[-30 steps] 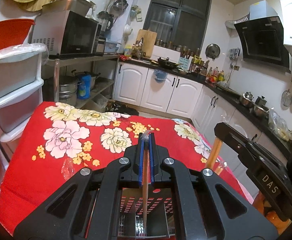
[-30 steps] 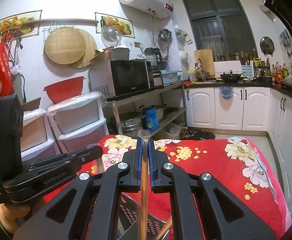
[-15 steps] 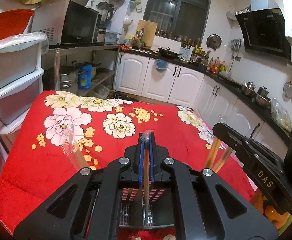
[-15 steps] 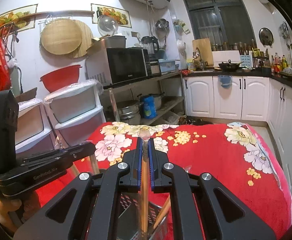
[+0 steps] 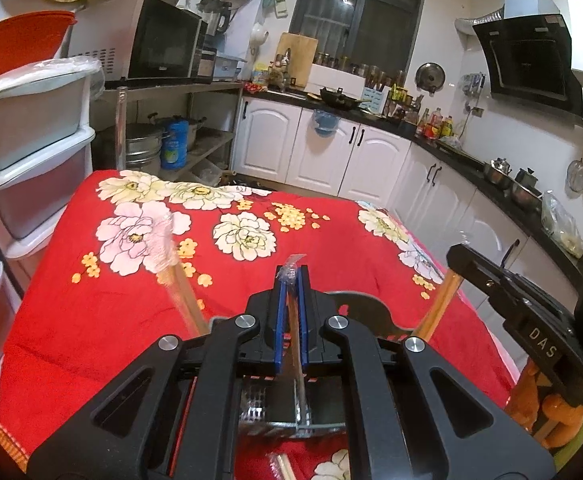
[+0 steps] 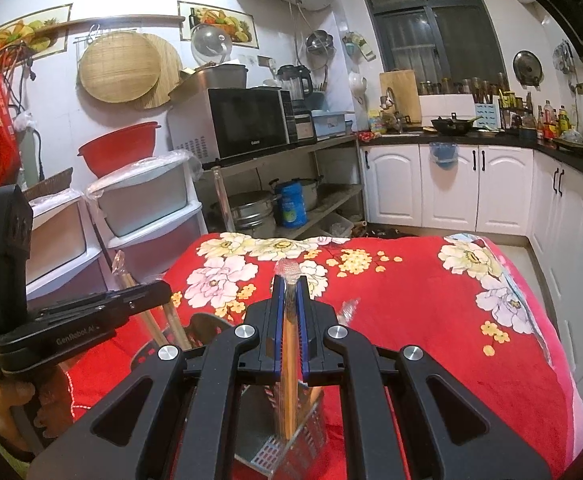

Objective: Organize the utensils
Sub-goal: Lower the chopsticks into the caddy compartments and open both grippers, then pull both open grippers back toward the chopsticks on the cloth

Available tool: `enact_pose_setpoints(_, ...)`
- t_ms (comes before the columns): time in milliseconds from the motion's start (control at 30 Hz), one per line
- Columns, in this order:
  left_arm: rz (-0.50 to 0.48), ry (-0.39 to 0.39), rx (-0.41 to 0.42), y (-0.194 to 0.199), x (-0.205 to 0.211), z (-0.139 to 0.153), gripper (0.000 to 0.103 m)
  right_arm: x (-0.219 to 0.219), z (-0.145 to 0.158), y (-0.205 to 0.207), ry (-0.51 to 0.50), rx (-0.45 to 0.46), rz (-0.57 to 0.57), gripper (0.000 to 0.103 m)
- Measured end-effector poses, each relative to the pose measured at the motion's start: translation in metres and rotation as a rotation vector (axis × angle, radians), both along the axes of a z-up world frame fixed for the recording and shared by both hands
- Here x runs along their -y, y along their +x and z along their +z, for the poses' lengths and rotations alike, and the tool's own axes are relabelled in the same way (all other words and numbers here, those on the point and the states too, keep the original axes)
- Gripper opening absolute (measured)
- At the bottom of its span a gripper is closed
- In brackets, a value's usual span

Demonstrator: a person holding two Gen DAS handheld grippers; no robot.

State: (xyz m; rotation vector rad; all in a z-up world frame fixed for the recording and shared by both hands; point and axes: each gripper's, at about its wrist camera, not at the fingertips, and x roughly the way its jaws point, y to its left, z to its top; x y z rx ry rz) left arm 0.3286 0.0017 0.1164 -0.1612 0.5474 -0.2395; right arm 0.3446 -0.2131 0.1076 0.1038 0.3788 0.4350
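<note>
A: Left wrist view: a kitchen, a red floral cloth on the table; the left gripper is clamped on plastic-wrapped chopsticks standing over the perforated metal holder.

B: Light, stiff, probably slick in that wrap; pinch mid-shaft.

A: Right wrist view: same cloth; the right gripper is closed on another wrapped wooden pair, tips down in the holder.

"das" on the right tool; "genrobot.ai" on the left tool.
</note>
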Motion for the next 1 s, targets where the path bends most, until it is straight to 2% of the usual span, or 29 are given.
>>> enact_pose_setpoints(133,0.007,-0.002,-0.009,-0.006,-0.004,-0.002,0.002,0.005,-0.001,-0.008,-0.003,-0.006,-0.007,0.007)
enact_pose_setpoints(233,0.015,-0.004,-0.019,-0.01,-0.006,-0.004,0.01,0.008,-0.001,-0.014,-0.005,-0.006,-0.013,0.008)
enact_pose_setpoints(367,0.031,-0.012,-0.025,-0.017,-0.012,-0.005,0.013,0.01,-0.001,-0.019,-0.008,-0.011,-0.019,0.011)
enact_pose_setpoints(533,0.047,-0.022,-0.02,-0.028,-0.019,-0.001,0.025,0.011,-0.001,-0.023,-0.009,-0.013,-0.02,0.015)
enact_pose_setpoints(867,0.075,-0.049,-0.014,-0.052,-0.029,0.002,0.04,0.021,-0.003,-0.05,-0.023,-0.009,-0.024,0.023)
enact_pose_setpoints(933,0.078,-0.049,-0.014,-0.057,-0.031,0.001,0.044,0.021,-0.002,-0.055,-0.028,-0.006,-0.024,0.029)
enact_pose_setpoints(1000,0.083,-0.046,-0.015,-0.062,-0.032,0.0,0.048,0.021,-0.001,-0.059,-0.032,-0.005,-0.026,0.03)
